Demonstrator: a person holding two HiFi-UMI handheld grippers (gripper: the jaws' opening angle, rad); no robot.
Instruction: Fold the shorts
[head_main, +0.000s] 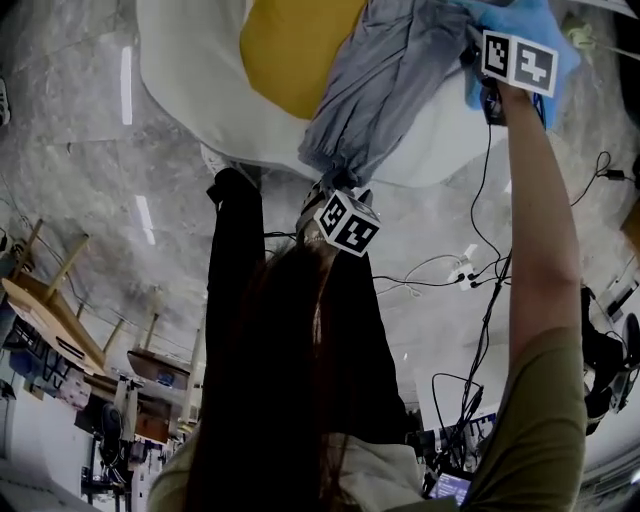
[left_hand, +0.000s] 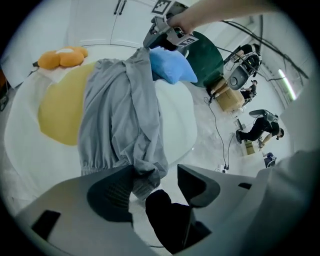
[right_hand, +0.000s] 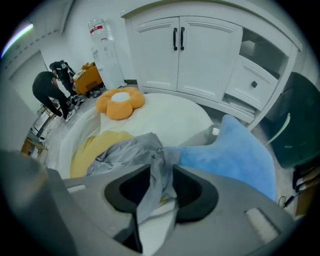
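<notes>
Round white surface (right_hand: 190, 112), white cabinets (right_hand: 200, 55) on the far side. One grey shorts (left_hand: 120, 120), plus one yellow cushion (left_hand: 60, 110), one orange flower cushion (right_hand: 120, 102) and one blue cushion (right_hand: 235, 155). Left tool (left_hand: 155, 182) and right tool (right_hand: 161, 187) are both released, with the shorts loose between them.

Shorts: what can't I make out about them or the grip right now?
Left gripper view: the shorts' hem corner slips behind one jaw of the left gripper.
Right gripper view: the right gripper's body hides the fabric below its jaws.
Head view: marker cubes cover both grippers' jaws; the top edge cuts off the shorts' far end.

Blue cushion (left_hand: 170, 67) crowding the shorts (left_hand: 120, 115), bare white surface (left_hand: 175, 120) alongside
</notes>
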